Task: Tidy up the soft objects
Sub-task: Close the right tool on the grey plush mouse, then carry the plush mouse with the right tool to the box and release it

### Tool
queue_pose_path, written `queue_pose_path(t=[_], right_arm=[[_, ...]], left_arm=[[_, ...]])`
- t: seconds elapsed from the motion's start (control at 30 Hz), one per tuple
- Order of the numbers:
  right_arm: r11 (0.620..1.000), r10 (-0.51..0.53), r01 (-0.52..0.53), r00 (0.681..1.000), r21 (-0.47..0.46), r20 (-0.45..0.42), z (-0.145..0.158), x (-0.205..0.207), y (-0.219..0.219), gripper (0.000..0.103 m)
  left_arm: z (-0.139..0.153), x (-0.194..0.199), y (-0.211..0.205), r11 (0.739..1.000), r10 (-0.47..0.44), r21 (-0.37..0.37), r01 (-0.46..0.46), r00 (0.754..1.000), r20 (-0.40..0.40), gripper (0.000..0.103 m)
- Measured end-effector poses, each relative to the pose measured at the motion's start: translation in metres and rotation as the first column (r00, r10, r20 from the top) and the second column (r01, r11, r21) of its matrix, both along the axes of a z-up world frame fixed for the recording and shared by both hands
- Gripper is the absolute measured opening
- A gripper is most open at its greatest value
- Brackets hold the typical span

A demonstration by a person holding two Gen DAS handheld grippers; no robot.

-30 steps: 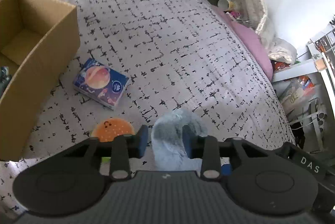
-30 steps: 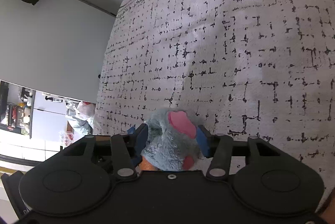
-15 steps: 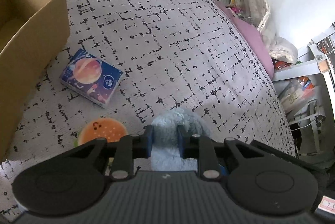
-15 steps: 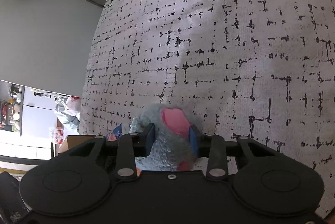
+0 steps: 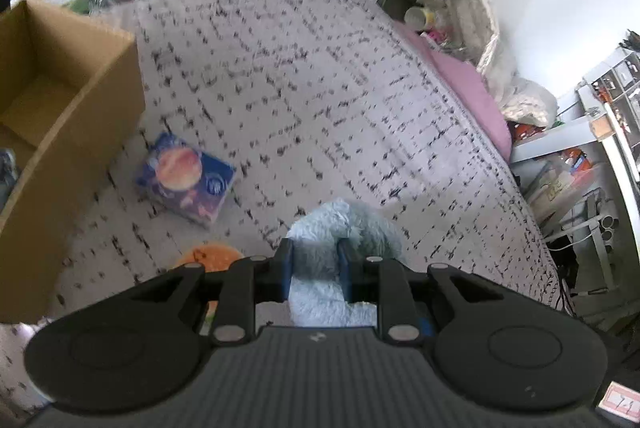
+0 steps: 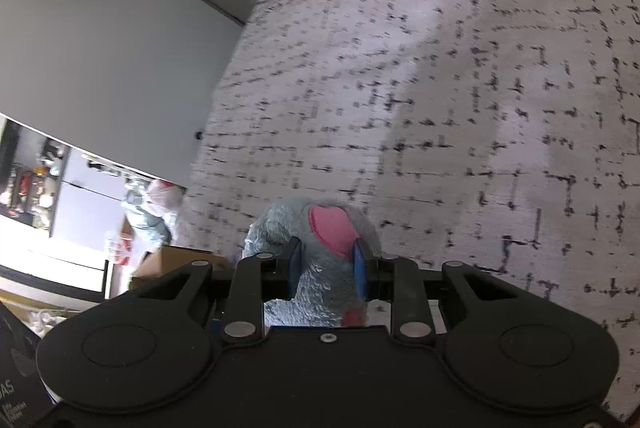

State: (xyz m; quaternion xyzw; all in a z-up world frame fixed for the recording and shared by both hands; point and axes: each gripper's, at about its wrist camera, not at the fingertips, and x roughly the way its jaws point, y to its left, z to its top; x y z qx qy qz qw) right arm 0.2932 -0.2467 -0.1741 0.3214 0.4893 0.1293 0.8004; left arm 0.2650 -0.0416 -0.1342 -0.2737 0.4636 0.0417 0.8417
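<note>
My left gripper (image 5: 314,262) is shut on the blue-grey plush toy (image 5: 340,228), its blue pads pressing into the fur. My right gripper (image 6: 326,262) is shut on the same plush toy (image 6: 320,280) at a part with a pink patch (image 6: 332,228). The toy is held above the patterned bed cover (image 5: 320,88). An open cardboard box (image 5: 52,100) stands at the left. A round orange plush (image 5: 210,254) lies on the cover just left of my left gripper, partly hidden by it.
A blue tissue pack (image 5: 186,184) lies beside the box. Bottles and bags (image 5: 460,8) crowd the far right bedside, with shelves (image 5: 592,148) at the right. A grey wall (image 6: 100,48) and the box corner (image 6: 172,260) show left of the bed.
Both grippers have closed from open onto the plush toy and lifted it. The left view swung left and back, so the box shows more again.
</note>
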Motion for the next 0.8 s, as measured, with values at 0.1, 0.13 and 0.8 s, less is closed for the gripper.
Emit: queue_pose_path(t=[0.1,0.13,0.8], right_arm=[[1.000,0.013,-0.014,0.999,0.024,0.046,0.011,-0.002,0.003,0.025],[0.999,0.017,-0.019,0.998,0.033,0.060,0.013,-0.004,0.003,0.025],[0.986,0.058,-0.097,0.964,0.136,0.260,0.052,-0.033,0.034,0.025]], left_arm=[[0.016,-0.003,0.001,1.000,-0.008,0.026,0.008,0.999,0.034,0.022],[0.021,-0.005,0.001,0.999,-0.009,0.037,0.008,0.999,0.047,0.022],[0.082,-0.047,0.032,0.993,0.047,0.095,-0.065,0.981,0.187,0.019]])
